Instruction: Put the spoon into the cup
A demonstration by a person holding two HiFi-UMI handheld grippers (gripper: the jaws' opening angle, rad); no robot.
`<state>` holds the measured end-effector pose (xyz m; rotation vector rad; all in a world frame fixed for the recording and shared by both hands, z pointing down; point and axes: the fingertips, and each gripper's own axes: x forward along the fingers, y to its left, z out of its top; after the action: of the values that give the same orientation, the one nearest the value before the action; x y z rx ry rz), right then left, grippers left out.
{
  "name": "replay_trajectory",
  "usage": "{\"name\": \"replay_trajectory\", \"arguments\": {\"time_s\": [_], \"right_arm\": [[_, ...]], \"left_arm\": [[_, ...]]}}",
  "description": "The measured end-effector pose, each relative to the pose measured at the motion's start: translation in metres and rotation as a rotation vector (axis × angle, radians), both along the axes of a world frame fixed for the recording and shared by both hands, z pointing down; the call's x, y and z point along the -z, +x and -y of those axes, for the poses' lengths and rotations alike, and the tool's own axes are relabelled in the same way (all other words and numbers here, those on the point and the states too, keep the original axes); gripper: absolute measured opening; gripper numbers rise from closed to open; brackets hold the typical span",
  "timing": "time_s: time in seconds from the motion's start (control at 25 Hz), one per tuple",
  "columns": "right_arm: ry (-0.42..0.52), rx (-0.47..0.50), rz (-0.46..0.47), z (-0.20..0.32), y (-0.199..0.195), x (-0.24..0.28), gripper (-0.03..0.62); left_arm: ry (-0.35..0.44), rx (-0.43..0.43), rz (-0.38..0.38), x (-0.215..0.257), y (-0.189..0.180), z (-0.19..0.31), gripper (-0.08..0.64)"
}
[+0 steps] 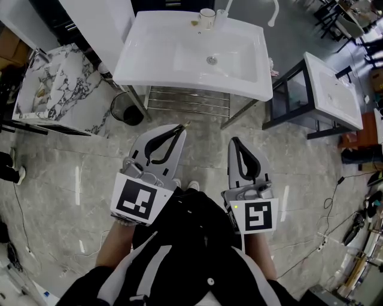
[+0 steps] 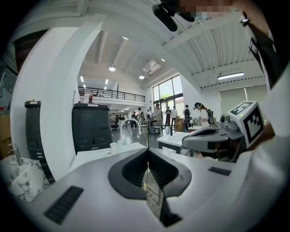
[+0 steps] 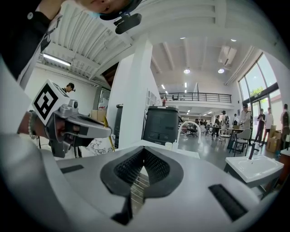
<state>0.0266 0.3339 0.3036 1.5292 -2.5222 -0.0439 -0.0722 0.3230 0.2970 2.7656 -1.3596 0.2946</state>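
Note:
A white cup (image 1: 207,18) stands at the back rim of the white washbasin (image 1: 239,77), beside the tap; it also shows small in the left gripper view (image 2: 113,147) and the right gripper view (image 3: 168,145). My left gripper (image 1: 181,127) is shut on a thin gold-coloured spoon (image 1: 186,124), whose end sticks out past the tips and rises as a thin line (image 2: 147,136) in front of the jaws. In the right gripper view the spoon (image 3: 107,129) hangs slanted from the left gripper. My right gripper (image 1: 233,141) is shut and holds nothing. Both are held over the floor, well short of the basin.
A marble-patterned basin (image 1: 57,89) stands at the left and another white basin (image 1: 335,89) on a dark frame at the right. A black bin (image 1: 124,109) and a metal rack (image 1: 188,101) sit under the middle basin. Cables (image 1: 335,203) lie on the floor.

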Motion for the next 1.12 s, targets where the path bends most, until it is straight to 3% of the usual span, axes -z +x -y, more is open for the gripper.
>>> {"name": "replay_trajectory", "arguments": {"time_s": [0.88, 1.12], "right_arm": [[-0.044, -0.074, -0.036, 0.0, -0.028, -0.008, 0.0], [0.02, -0.083, -0.003, 0.001, -0.037, 0.003, 0.0]], "left_arm": [[0.048, -0.06, -0.012, 0.007, -0.032, 0.01, 0.005], [0.06, -0.083, -0.013, 0.006, -0.035, 0.008, 0.005]]}}
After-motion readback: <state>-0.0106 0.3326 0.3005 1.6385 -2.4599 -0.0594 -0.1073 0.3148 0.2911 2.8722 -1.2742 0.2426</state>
